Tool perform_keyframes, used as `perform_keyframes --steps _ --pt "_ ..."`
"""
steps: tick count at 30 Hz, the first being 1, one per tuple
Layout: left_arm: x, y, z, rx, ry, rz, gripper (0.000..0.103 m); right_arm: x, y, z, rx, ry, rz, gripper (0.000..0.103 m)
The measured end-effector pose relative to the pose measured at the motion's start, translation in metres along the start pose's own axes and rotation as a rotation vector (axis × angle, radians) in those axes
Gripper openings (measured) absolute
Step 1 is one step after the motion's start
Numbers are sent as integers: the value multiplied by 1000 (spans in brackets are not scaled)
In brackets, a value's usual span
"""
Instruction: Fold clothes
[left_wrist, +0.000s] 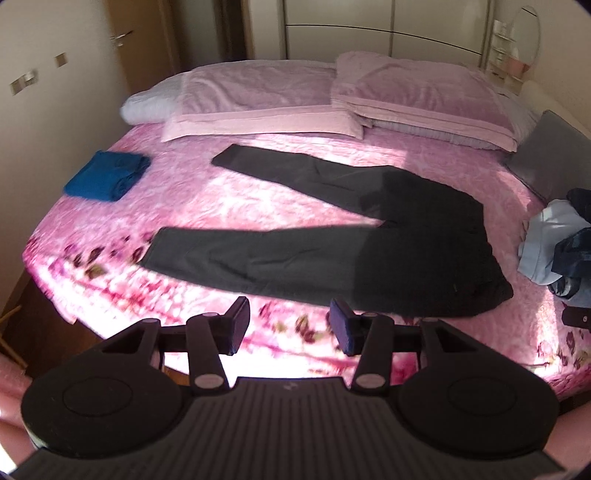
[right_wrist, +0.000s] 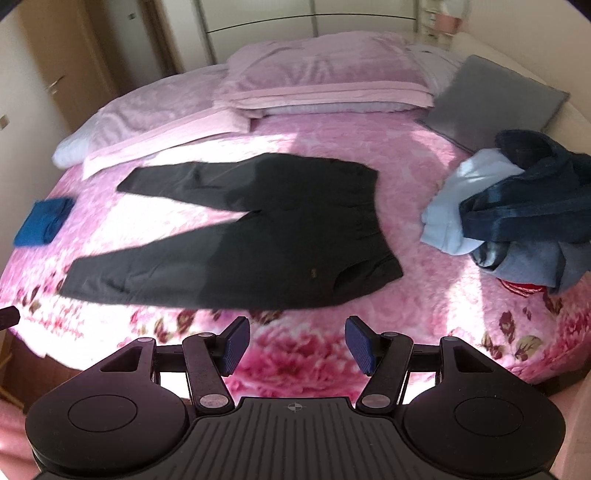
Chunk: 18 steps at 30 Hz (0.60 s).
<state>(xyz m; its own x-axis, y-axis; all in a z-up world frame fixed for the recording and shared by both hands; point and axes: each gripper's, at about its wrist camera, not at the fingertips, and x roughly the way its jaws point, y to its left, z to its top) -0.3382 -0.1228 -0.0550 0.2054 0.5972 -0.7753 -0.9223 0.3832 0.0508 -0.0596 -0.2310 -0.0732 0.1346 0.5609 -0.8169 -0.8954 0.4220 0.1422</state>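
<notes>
Between the spread, empty jaws of the left gripper (left_wrist: 289, 326) and right gripper (right_wrist: 297, 345) nothing was held, black pants (right_wrist: 258, 236) were laid flat, unfolded, on the pink bed (right_wrist: 424, 314), one blue piece (left_wrist: 107, 176) was already folded, a heap (right_wrist: 517, 214) was left.

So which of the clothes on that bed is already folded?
The blue garment at the left edge of the bed, a neat square. The dark trousers lie spread flat, and the clothes pile on the right is crumpled.
</notes>
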Motion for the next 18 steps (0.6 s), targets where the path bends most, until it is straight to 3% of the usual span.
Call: perform_keyframes --steps 9,14,18 --pt "89 -5 94 105 -6 -144 40 49 -5 66 130 -37 -30 61" --pt "148 15 144 168 19 -172 39 90 -4 98 237 6 -54 61" --pt "198 32 175 202 35 -200 39 129 2 113 265 44 -131 61"
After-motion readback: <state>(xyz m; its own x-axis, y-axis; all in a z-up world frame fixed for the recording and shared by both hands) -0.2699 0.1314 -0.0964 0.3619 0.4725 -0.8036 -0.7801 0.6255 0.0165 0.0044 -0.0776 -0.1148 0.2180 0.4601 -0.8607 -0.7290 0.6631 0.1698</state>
